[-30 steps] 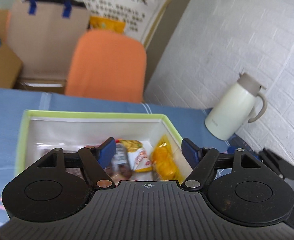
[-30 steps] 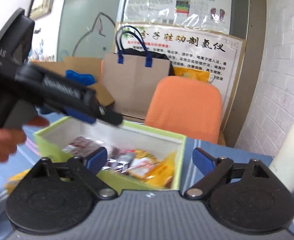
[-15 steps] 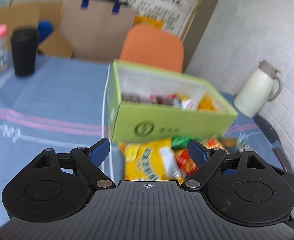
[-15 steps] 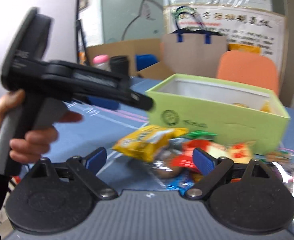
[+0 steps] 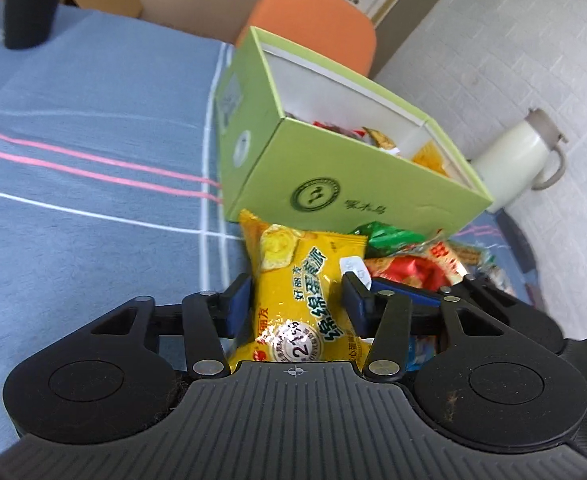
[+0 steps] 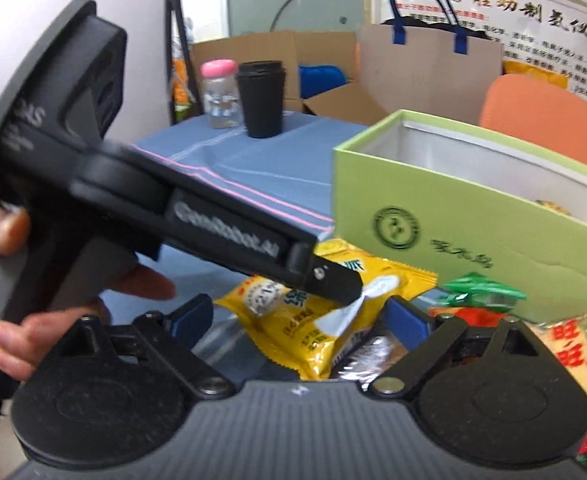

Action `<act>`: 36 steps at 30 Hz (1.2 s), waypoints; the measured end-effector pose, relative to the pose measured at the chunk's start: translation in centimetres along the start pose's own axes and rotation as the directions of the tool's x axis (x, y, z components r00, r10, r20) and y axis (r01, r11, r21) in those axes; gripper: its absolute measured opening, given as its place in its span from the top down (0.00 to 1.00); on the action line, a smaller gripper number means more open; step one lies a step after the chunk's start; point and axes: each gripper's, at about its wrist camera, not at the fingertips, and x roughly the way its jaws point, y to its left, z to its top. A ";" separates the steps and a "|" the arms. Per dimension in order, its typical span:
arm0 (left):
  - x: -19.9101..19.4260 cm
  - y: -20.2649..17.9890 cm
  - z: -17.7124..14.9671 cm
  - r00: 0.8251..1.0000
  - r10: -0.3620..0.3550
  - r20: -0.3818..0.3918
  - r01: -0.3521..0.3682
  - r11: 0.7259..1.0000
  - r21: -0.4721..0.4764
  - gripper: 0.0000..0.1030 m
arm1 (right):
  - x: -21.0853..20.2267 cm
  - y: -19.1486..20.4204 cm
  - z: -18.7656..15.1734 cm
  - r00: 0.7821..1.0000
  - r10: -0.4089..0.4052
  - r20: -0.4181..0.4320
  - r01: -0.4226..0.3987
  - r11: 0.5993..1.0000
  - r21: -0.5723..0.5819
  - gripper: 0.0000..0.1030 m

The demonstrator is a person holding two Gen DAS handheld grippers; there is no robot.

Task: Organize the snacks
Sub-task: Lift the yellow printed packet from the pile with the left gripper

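Note:
A yellow snack packet (image 5: 301, 296) lies on the blue tablecloth in front of the green box (image 5: 345, 184). My left gripper (image 5: 297, 304) has its blue pads on either side of the packet, closed against its edges. In the right wrist view the left gripper (image 6: 333, 280) reaches over the same yellow packet (image 6: 333, 320). My right gripper (image 6: 301, 320) is open above the pile, with the packet's end between its fingers but untouched. The green box (image 6: 473, 224) holds several snacks.
Loose snacks (image 5: 413, 268) lie by the box front, a green one (image 6: 481, 292) and a red and yellow one (image 6: 569, 352) among them. A white kettle (image 5: 521, 160) stands right. A black cup (image 6: 261, 100) and a pink-lidded jar (image 6: 219, 96) stand far back.
Both grippers pulled back from over the box and came down to the snack pile in front of it. The left gripper's fingers closed in around the yellow packet.

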 end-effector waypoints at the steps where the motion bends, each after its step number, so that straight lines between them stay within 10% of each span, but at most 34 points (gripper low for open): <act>1: -0.4 -0.3 -0.3 1.000 0.012 0.002 -0.012 1.000 0.006 0.73 | -0.3 0.4 -0.2 1.000 0.003 0.003 -0.003 1.000 0.001 0.10; 16: -5.0 -6.1 -8.6 1.000 0.023 0.015 -0.024 0.995 0.097 0.62 | -7.8 4.1 -6.3 0.998 -0.060 0.011 0.059 0.996 0.066 0.10; 20: -6.6 -5.8 -9.0 0.998 0.025 0.065 -0.029 0.997 0.065 0.37 | -8.9 3.5 -7.8 0.997 -0.074 0.015 0.071 0.985 0.156 0.10; 36: -5.4 -3.2 -9.6 1.000 -0.013 0.006 0.013 0.999 -0.038 0.40 | -6.1 5.2 -6.3 0.998 -0.069 0.014 0.069 0.998 -0.001 0.11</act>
